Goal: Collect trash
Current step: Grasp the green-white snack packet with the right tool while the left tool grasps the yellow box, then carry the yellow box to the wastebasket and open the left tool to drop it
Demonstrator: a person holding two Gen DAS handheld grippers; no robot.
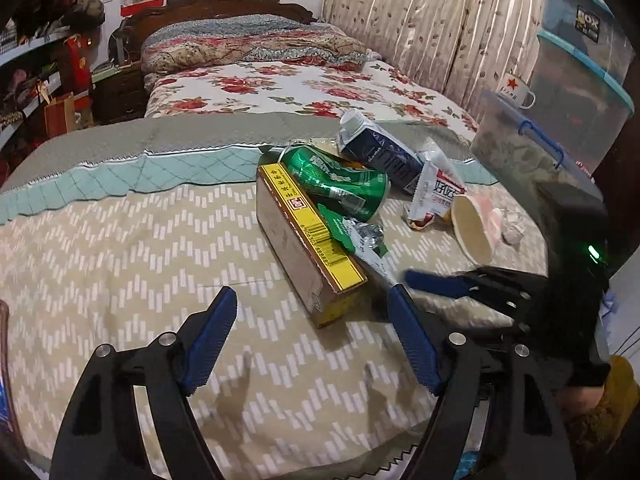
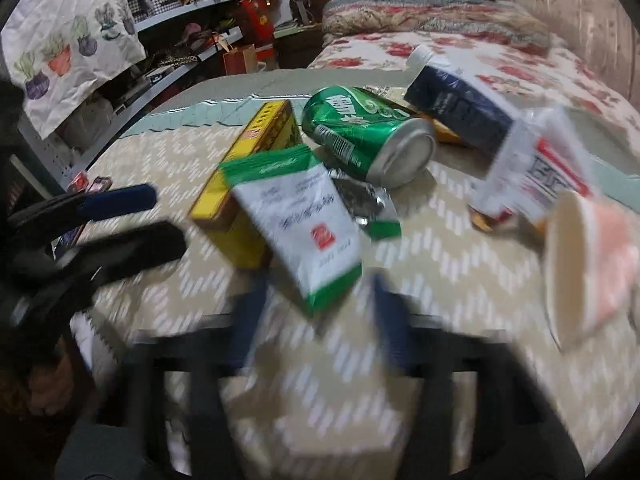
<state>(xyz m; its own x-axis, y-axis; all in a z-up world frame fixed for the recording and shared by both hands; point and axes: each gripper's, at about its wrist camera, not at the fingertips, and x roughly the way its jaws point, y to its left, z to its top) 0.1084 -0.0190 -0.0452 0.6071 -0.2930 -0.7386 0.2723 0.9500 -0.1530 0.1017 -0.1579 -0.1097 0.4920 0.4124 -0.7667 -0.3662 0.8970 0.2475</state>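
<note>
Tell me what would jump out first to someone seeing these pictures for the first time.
A heap of trash on the bed cover: a dented green can leaning on a yellow box, with a dark blue carton behind. The open left gripper sits just short of the box.

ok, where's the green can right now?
The green can lies on its side mid-pile on the bed, between the yellow box on its left and the dark blue carton on its right, in the right wrist view.

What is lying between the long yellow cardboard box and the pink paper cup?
A green-and-white foil packet, seen in the right wrist view; box, cup.
</note>
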